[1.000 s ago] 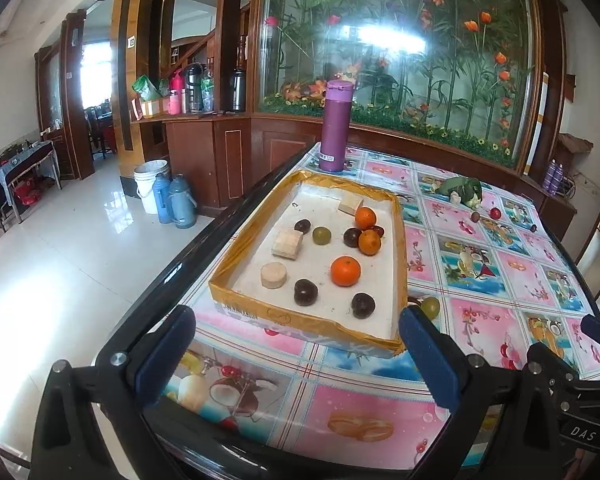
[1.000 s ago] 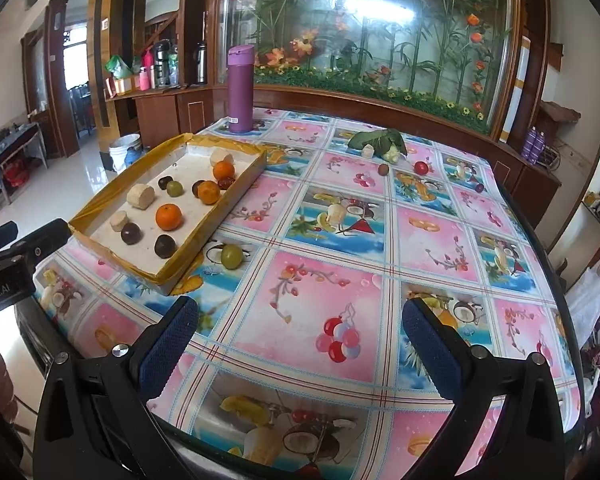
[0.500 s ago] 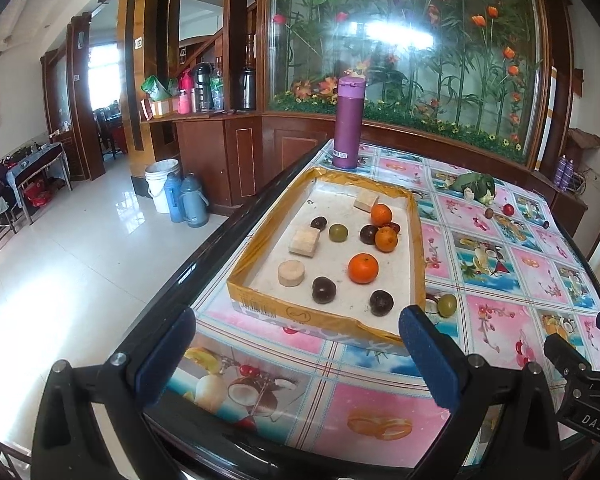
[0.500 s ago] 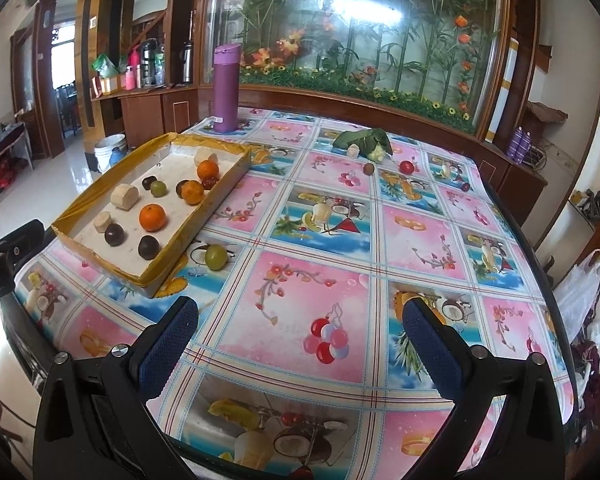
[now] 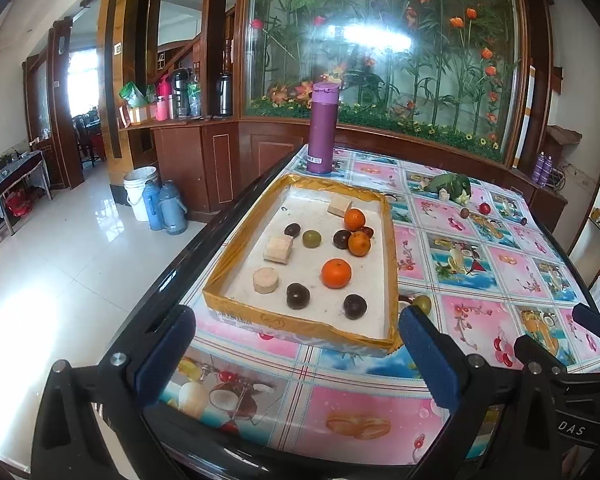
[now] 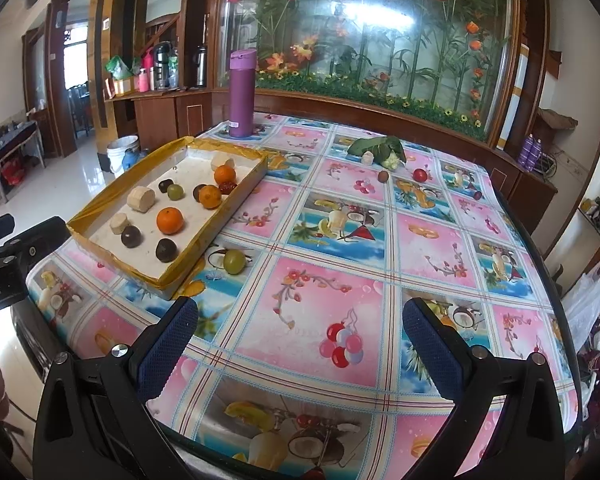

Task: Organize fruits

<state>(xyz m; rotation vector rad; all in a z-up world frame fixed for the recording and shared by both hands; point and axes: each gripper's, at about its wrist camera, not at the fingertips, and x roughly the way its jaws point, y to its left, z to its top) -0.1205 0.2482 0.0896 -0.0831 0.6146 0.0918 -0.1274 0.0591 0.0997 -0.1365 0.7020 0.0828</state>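
Most fruit already sat in the gold-rimmed tray [image 6: 242, 196]; a green plum [image 6: 235, 261] lay just beside it, more far off. Left gripper [image 5: 296, 354] and right gripper [image 6: 300, 350] were both spread wide, empty.

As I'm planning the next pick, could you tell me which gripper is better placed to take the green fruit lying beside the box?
Probably the right gripper: open and empty, with the green fruit in plain view ahead-left. The left gripper, also open, faces the box, and its finger partly hides that fruit.
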